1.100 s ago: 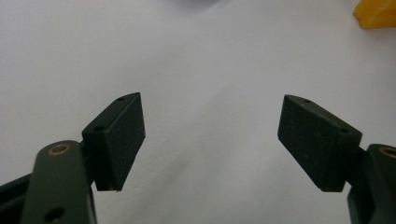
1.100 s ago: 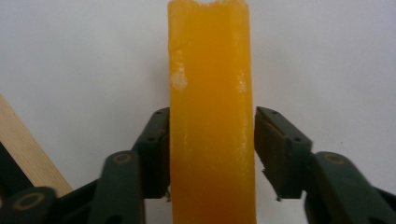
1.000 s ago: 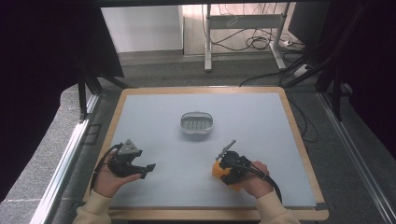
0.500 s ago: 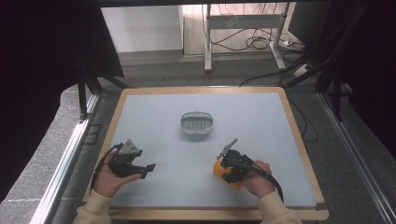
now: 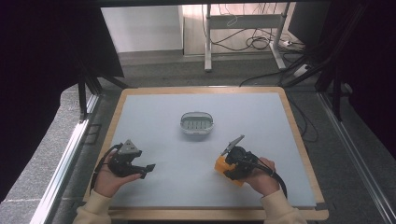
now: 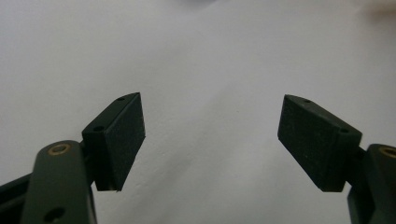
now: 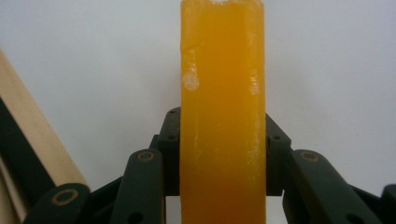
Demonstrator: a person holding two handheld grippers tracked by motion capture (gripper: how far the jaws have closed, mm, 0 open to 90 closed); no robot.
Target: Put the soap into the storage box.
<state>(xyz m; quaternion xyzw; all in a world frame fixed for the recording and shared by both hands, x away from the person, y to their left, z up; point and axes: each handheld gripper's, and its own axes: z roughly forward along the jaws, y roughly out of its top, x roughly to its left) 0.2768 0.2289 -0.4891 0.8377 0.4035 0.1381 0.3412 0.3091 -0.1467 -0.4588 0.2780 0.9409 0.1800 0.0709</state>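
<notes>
An orange bar of soap [image 7: 222, 116] stands upright between the jaws of my right gripper [image 7: 222, 154], which is shut on it. From above, that right gripper [image 5: 225, 168] sits at the table's front right with the orange soap [image 5: 221, 164] at its tip. My left gripper [image 5: 148, 169] rests at the front left, held in a hand. Its jaws stand wide apart over bare white surface, the left gripper [image 6: 212, 126] open with nothing between its pads [image 6: 126, 135]. A grey oval soap dish [image 5: 196, 123] sits at the table's middle, apart from both grippers.
The white table top [image 5: 154, 116] has a wooden rim [image 5: 299, 135]. A strip of that wooden edge [image 7: 32, 149] shows at the left of the right gripper view. Beyond the table are a desk frame and cables [image 5: 247, 42] on the floor.
The right gripper with the soap has shifted slightly on the table. The left gripper has stayed where it was.
</notes>
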